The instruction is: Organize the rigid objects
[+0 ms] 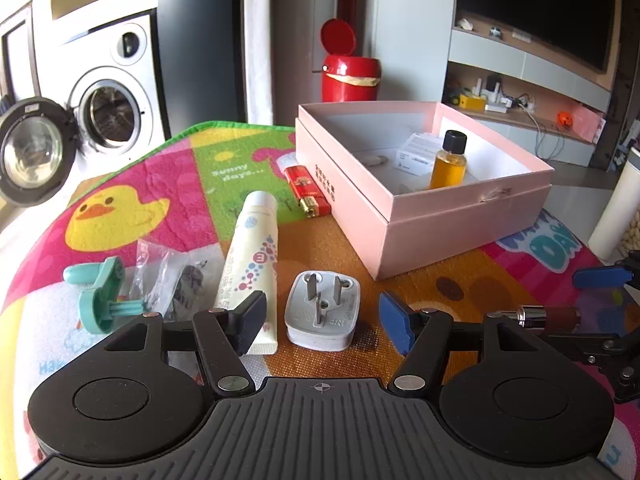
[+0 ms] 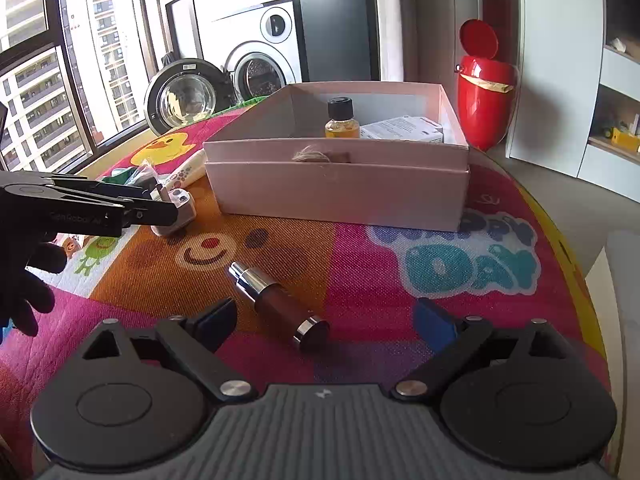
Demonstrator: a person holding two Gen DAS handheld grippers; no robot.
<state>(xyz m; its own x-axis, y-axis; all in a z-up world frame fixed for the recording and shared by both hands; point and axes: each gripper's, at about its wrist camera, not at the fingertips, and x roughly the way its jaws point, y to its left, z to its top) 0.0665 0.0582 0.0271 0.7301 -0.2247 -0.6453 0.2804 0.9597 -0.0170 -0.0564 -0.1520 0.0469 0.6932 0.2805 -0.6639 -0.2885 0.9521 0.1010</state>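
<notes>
My left gripper (image 1: 322, 322) is open, its jaws on either side of a grey plug adapter (image 1: 322, 314) lying prongs-up on the mat. My right gripper (image 2: 326, 322) is open around a brown and silver spray bottle (image 2: 280, 306) lying on the mat; the bottle also shows in the left wrist view (image 1: 548, 317). An open pink box (image 1: 420, 184) holds an amber bottle with a black cap (image 1: 448, 162) and a white packet (image 1: 416, 152). The box also shows in the right wrist view (image 2: 336, 184).
A cream tube (image 1: 252, 260), a red lighter (image 1: 307, 192), a teal plastic part (image 1: 100, 292) and a clear bag (image 1: 168, 276) lie on the colourful mat (image 1: 140, 184). A red bin (image 1: 348, 68) and a washing machine (image 1: 108, 100) stand behind.
</notes>
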